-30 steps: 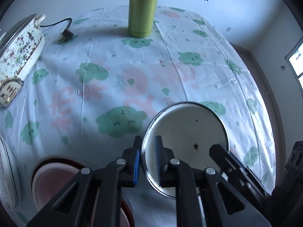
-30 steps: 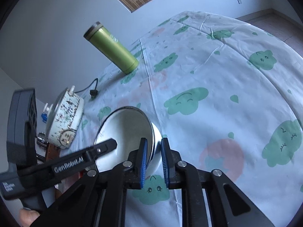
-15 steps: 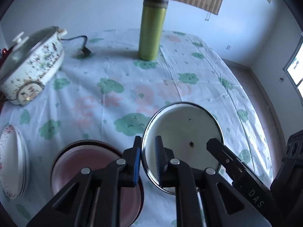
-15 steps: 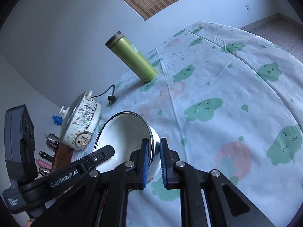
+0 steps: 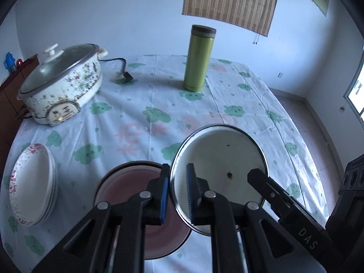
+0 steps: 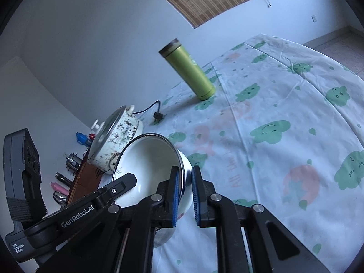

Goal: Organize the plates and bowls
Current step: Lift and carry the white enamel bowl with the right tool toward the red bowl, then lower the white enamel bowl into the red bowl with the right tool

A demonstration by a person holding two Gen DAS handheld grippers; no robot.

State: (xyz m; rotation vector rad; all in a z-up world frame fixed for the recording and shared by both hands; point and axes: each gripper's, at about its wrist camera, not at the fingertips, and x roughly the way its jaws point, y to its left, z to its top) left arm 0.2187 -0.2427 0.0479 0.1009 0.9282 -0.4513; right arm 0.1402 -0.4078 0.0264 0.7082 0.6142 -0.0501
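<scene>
Bowl (image 5: 219, 175), white enamel with a dark rim, is held off the surface (image 5: 159, 104) between two claws and tilted so its mouth faces the left camera. Left claw (image 5: 178, 192) is clamped on the rim at one side; right claw (image 6: 184, 194) is clamped on the wall at the opposite side, one pad inside, one outside. Both jaws stand narrow, with only thin enamel between the pads.

Findings, as judgement:
- Grip area is small and the enamel looks smooth. If the two hands drift apart or twist unevenly, the rim could slide out of one claw and the bowl would swing on the other.
- A red plate (image 5: 136, 204) lies directly below the left claw. A dropped bowl would strike it, with a chance of chipping either piece.
- A stack of floral plates (image 5: 29, 184) sits near the surface edge at left; a wide swing that way could knock it.
- The green flask (image 5: 199, 58) and the cooker (image 5: 61, 82) stand well apart from the bowl and present little hazard.
- A dark speck shows inside the bowl; whether it is residue or a chip cannot be told.
</scene>
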